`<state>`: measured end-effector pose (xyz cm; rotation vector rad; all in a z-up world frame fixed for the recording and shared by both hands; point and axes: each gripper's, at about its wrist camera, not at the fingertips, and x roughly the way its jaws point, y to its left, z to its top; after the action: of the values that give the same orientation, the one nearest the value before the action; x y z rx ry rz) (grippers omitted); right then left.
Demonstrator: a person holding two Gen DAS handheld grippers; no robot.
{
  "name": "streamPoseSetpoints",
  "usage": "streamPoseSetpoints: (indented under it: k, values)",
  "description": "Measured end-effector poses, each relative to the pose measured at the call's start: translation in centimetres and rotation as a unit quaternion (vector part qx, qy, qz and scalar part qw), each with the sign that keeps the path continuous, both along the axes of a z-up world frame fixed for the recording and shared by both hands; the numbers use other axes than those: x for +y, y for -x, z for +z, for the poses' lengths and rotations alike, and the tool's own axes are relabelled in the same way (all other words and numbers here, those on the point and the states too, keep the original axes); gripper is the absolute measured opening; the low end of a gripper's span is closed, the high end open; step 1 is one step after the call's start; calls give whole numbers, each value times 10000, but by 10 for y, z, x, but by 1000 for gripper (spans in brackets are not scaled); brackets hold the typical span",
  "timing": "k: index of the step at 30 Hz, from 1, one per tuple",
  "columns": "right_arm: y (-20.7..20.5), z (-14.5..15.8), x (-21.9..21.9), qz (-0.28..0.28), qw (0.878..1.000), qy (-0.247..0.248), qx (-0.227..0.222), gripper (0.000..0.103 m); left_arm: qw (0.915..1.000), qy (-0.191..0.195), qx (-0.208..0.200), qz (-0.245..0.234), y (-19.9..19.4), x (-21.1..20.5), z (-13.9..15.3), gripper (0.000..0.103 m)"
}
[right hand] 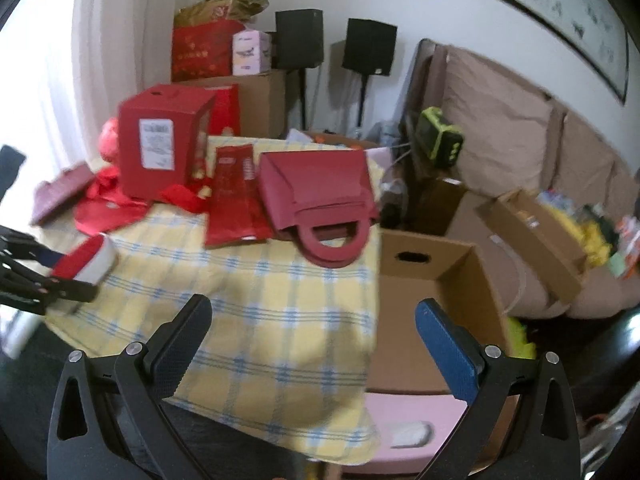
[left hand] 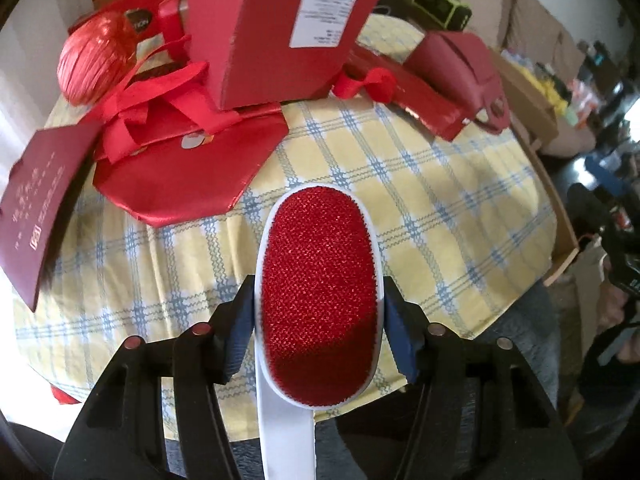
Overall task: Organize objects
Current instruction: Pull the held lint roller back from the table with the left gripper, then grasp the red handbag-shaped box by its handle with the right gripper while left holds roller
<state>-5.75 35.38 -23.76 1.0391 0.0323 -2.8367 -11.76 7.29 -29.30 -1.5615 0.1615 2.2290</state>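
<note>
Your left gripper (left hand: 320,320) holds a lint brush (left hand: 320,280), its jaws closed against the white rim on either side of the red bristle pad, the white handle running back toward you between the fingers. The brush hangs over the near part of the surface (left hand: 420,208), which is covered in a yellow-and-blue plaid cloth.

Beyond it, at the far side, red goods crowd together: a tall red box (left hand: 280,32) with a white barcode label stands upright, a red foil octagonal lid (left hand: 192,172) lies flat to its near left under loops of red ribbon (left hand: 132,120), and a red raffia ball (left hand: 94,60) sits at the far left. A dark red booklet (left hand: 36,208) lies at the left edge, and a maroon paper handbag (left hand: 460,72) rests on its side at the far right.

Your right gripper (right hand: 312,340) hovers above the near right corner of the surface, jaws spread wide and gripping nothing. From its view, the left gripper and brush (right hand: 86,260) appear at the left, and an open cardboard box (right hand: 432,292) stands on the floor just beside the surface's right edge.
</note>
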Motion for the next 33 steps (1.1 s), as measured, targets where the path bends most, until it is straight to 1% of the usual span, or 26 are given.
streamPoseSetpoints:
  k: [2, 4, 6, 8, 11, 12, 14, 15, 16, 17, 18, 20, 22, 23, 24, 25, 26, 27, 28, 29, 30, 33]
  values:
    - [3, 4, 6, 12, 9993, 374, -57, 102, 9999, -108, 20, 21, 0, -3, 4, 56]
    - [12, 10, 12, -39, 9976, 651, -248, 102, 9998, -208, 56, 13, 0, -6, 5, 56]
    - [21, 19, 14, -50, 9974, 668, -274, 102, 9995, -313, 100, -24, 2, -7, 6, 56]
    - [30, 26, 12, 28, 9986, 475, -250, 102, 9992, -366, 155, -95, -1, -4, 8, 56]
    - [49, 29, 8, 206, 9996, -108, -164, 102, 9987, -417, 213, -206, -2, 3, 10, 56]
    - [60, 25, 6, 168, 9988, -374, -280, 102, 9985, -451, 221, -225, -2, 4, 11, 56]
    - [76, 15, 13, -44, 9971, -444, -621, 102, 9981, -507, 250, -229, -2, 2, 13, 56]
    - [85, 7, 21, -214, 9958, -307, -832, 102, 9981, -517, 266, -219, -2, 0, 14, 56]
    - [94, 0, 31, -419, 9939, -70, -1018, 102, 9979, -536, 292, -199, -2, -2, 15, 56]
    - [101, -8, 42, -654, 9905, 191, -1193, 102, 9977, -567, 313, -176, -1, -5, 15, 56]
    - [108, -17, 53, -964, 9846, 482, -1376, 100, 9976, -586, 320, -166, 0, -5, 15, 56]
    - [114, -25, 64, -1231, 9779, 800, -1487, 96, 9973, -648, 322, -139, 2, -9, 15, 56]
    - [121, -30, 67, -1243, 9753, 1035, -1506, 86, 9970, -697, 320, -110, 3, -16, 14, 56]
    - [125, -33, 66, -1237, 9750, 1042, -1527, 82, 9970, -704, 314, -98, 4, -18, 13, 56]
    - [128, -33, 64, -1233, 9750, 1009, -1549, 74, 9969, -714, 307, -89, 5, -19, 13, 56]
    - [131, -35, 63, -1219, 9754, 1006, -1538, 69, 9968, -745, 295, -79, 6, -22, 12, 56]
    - [132, -35, 62, -1201, 9759, 1038, -1496, 66, 9965, -787, 277, -65, 7, -25, 12, 56]
    - [133, -36, 62, -1175, 9765, 1058, -1465, 56, 9963, -810, 269, -57, 8, -26, 11, 56]
    - [134, -35, 59, -1178, 9767, 1009, -1485, 38, 9962, -834, 261, -59, 8, -28, 11, 56]
    - [135, -36, 56, -1158, 9774, 942, -1498, 26, 9960, -853, 259, -59, 8, -29, 11, 56]
    - [135, -35, 54, -1114, 9792, 898, -1441, 18, 9958, -880, 251, -53, 9, -31, 11, 56]
    - [134, -28, 48, -1043, 9845, 780, -1173, 16, 9955, -916, 242, -54, 9, -34, 12, 56]
